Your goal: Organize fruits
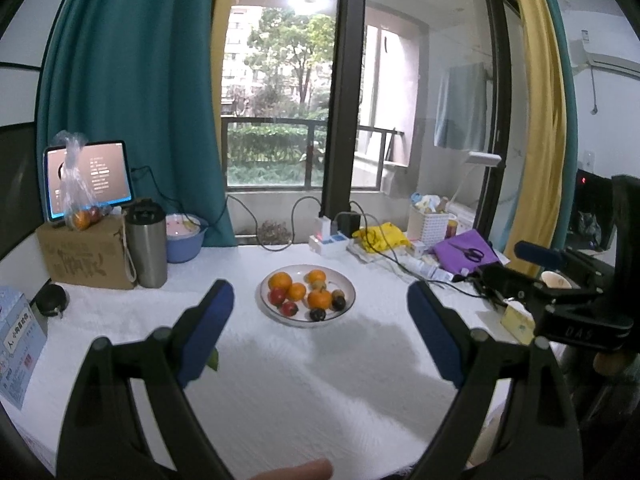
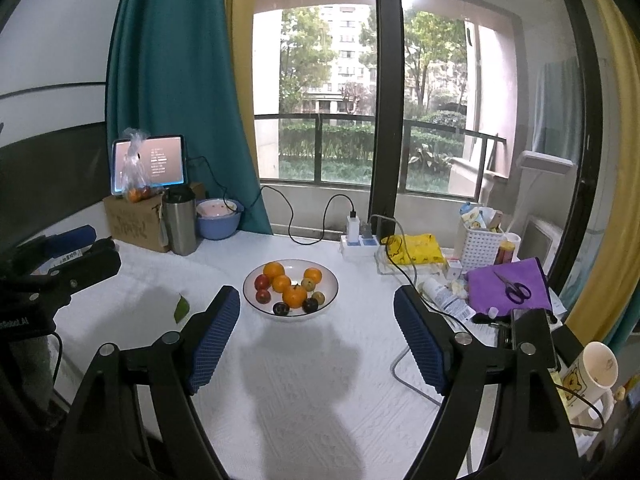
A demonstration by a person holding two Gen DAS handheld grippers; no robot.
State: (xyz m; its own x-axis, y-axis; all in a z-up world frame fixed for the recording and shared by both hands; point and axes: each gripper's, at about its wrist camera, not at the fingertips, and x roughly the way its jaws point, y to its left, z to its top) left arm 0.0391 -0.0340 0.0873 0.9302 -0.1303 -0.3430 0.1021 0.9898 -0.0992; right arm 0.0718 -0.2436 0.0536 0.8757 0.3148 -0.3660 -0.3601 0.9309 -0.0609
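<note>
A white plate (image 1: 347, 306) (image 2: 329, 298) stands mid-table on a white cloth, holding several oranges (image 1: 279, 281) (image 2: 273, 270), red fruits (image 1: 277, 296) (image 2: 261, 281) and dark plums (image 1: 317, 314) (image 2: 281, 309). My left gripper (image 1: 320, 300) is open and empty, held above the table in front of the plate. My right gripper (image 2: 317, 308) is open and empty, also short of the plate. Each gripper shows in the other's view, the right (image 1: 536, 256) and the left (image 2: 68, 240). A green leaf (image 2: 181, 309) lies left of the plate.
At the back left are a cardboard box (image 1: 86, 254), a tablet (image 1: 90, 178), a clear bag of fruit (image 1: 80, 216), a steel tumbler (image 1: 146, 242) and a blue bowl (image 1: 186, 236). At the right are a power strip (image 2: 358, 242), cables, a white basket (image 2: 480, 242), a purple cloth with scissors (image 2: 512, 286) and a mug (image 2: 592, 376).
</note>
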